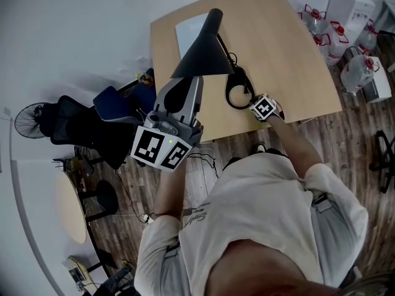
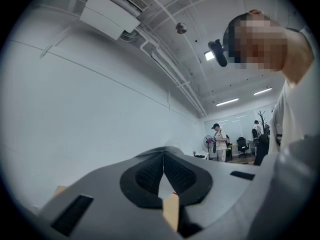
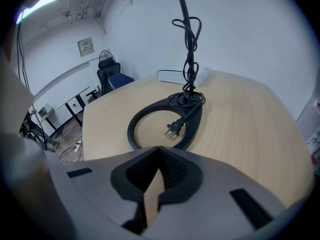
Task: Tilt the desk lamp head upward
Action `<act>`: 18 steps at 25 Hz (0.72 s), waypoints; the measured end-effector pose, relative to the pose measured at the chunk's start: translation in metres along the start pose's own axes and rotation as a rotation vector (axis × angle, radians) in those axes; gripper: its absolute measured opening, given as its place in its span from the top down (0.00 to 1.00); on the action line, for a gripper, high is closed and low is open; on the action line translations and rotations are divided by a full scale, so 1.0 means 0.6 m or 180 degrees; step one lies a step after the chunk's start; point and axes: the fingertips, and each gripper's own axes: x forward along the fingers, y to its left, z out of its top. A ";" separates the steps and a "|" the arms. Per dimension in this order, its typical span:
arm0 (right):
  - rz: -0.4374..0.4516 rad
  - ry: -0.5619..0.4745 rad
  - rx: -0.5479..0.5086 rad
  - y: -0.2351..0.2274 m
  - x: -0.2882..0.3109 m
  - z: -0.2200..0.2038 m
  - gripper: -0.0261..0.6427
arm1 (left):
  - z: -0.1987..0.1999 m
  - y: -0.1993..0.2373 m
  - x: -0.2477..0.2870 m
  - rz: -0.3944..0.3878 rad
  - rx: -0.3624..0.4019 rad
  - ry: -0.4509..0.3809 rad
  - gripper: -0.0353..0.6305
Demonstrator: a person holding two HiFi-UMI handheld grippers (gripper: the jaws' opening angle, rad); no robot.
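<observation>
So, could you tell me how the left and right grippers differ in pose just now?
The left gripper is held high near the lamp head and faces the ceiling; the right gripper sits low at the desk edge and faces the lamp's ring base. Both have jaws together, holding nothing.

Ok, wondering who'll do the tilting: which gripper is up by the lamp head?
The left gripper, raised close to the black lamp head, jaws shut on nothing. The right gripper is down by the lamp's ring base.
</observation>
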 end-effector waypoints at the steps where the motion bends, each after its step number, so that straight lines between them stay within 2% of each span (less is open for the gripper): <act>1: -0.0006 0.0009 -0.0037 0.001 -0.002 0.002 0.97 | 0.000 0.000 -0.001 -0.0001 -0.0002 -0.0002 0.92; 5: -0.0040 0.0047 -0.0196 0.005 -0.003 0.002 0.97 | -0.007 -0.001 -0.009 -0.0040 -0.0037 0.0010 0.92; 10: -0.0016 -0.0053 -0.0005 -0.001 0.003 -0.005 0.97 | -0.040 -0.006 -0.017 -0.0139 -0.0148 0.0090 0.92; 18: -0.0249 -0.0256 0.0172 0.014 -0.031 -0.004 0.97 | -0.123 0.006 -0.061 -0.0172 0.0069 0.0486 0.92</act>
